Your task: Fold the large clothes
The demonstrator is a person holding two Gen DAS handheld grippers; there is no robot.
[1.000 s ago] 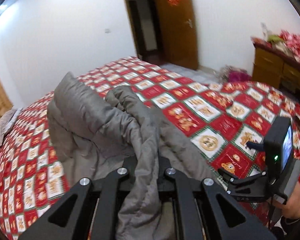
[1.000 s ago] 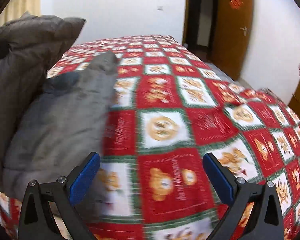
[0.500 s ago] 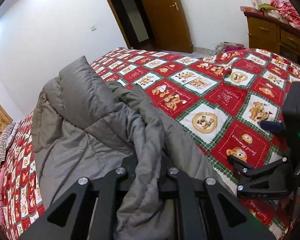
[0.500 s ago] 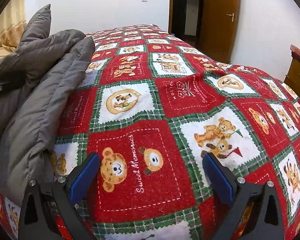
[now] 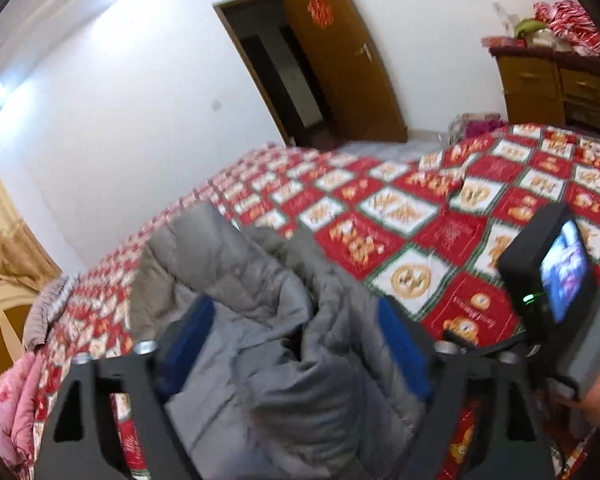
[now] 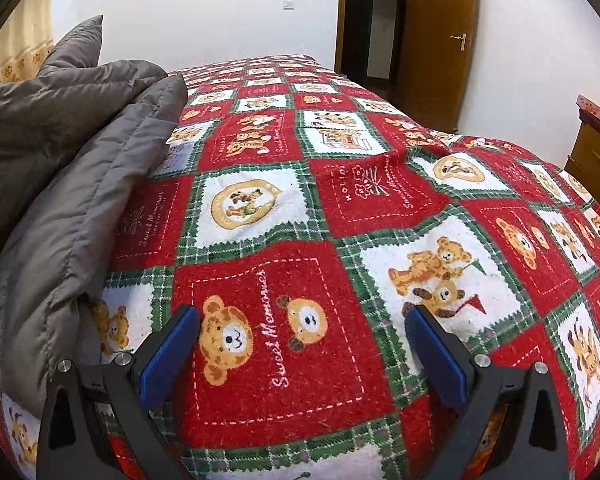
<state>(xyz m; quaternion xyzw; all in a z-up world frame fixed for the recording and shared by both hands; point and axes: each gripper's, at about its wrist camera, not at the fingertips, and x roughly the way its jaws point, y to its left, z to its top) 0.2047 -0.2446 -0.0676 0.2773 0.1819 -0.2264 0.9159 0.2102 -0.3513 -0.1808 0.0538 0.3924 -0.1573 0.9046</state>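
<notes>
Looking along the left hand-held gripper, whose jaws have just sprung apart off the grey coat bunched between them on the bed, we judge it nearer than the spread, empty right hand-held gripper, coat leftward.

The left tool has just been opening — the grey padded coat lies loose between its jaws, on the bed.
</notes>
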